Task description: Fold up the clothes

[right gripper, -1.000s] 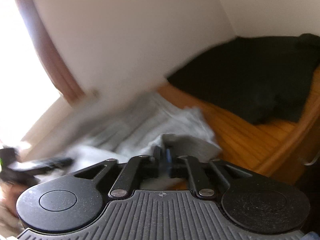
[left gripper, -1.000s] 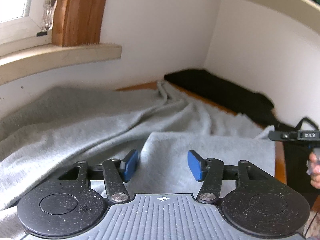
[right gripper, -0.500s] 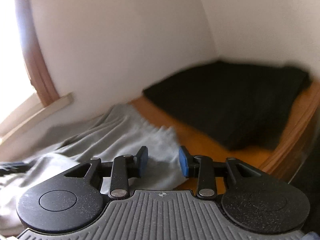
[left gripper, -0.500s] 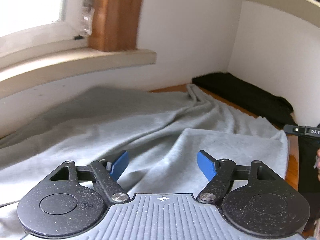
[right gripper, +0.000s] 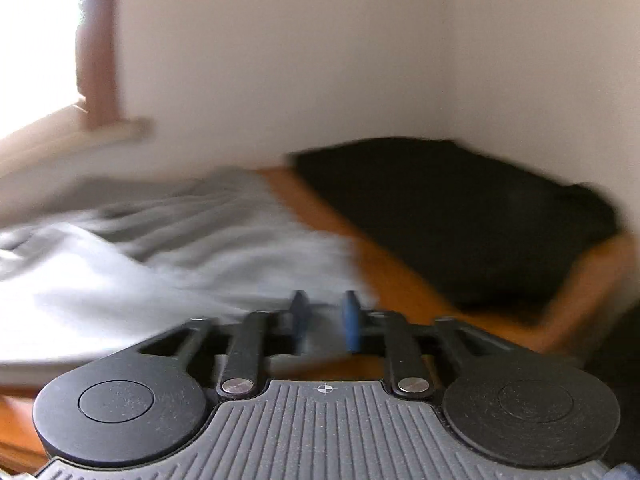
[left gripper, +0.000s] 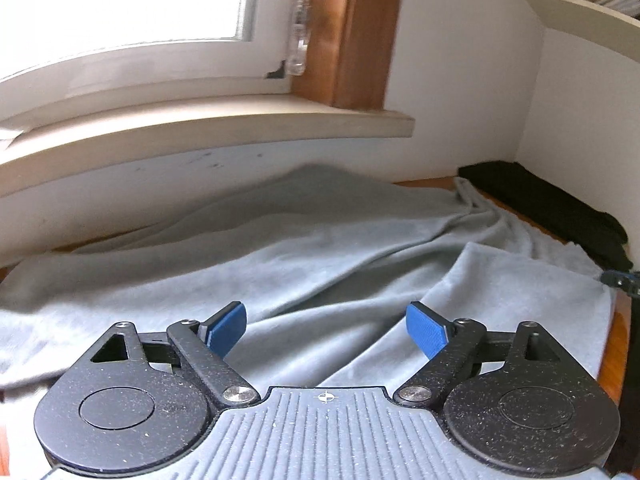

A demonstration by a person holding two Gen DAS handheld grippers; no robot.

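Observation:
A light grey garment [left gripper: 320,248] lies spread and rumpled on a wooden table [left gripper: 620,332], with a flap folded over at its right end. My left gripper [left gripper: 326,330] hovers over its near part. Its jaws are opening wide, and nothing is between the blue pads [left gripper: 426,336]. In the blurred right wrist view, my right gripper [right gripper: 325,316] sits at the right edge of the grey garment [right gripper: 200,256]. Its jaws are closing with a narrow gap still showing, and I cannot tell whether cloth lies in it. A black garment [right gripper: 460,216] lies in the far corner.
A window sill [left gripper: 200,128] juts out over the back of the table, below a bright window. White walls meet in the corner behind the black garment [left gripper: 552,208]. A shelf with books [left gripper: 592,4] hangs at the upper right. Bare wooden tabletop [right gripper: 404,292] separates the two garments.
The left gripper's jaws have spread wider, and it has moved left along the grey garment toward the window. The right gripper was shut at the cloth's corner, opened, then narrowed again while rolling.

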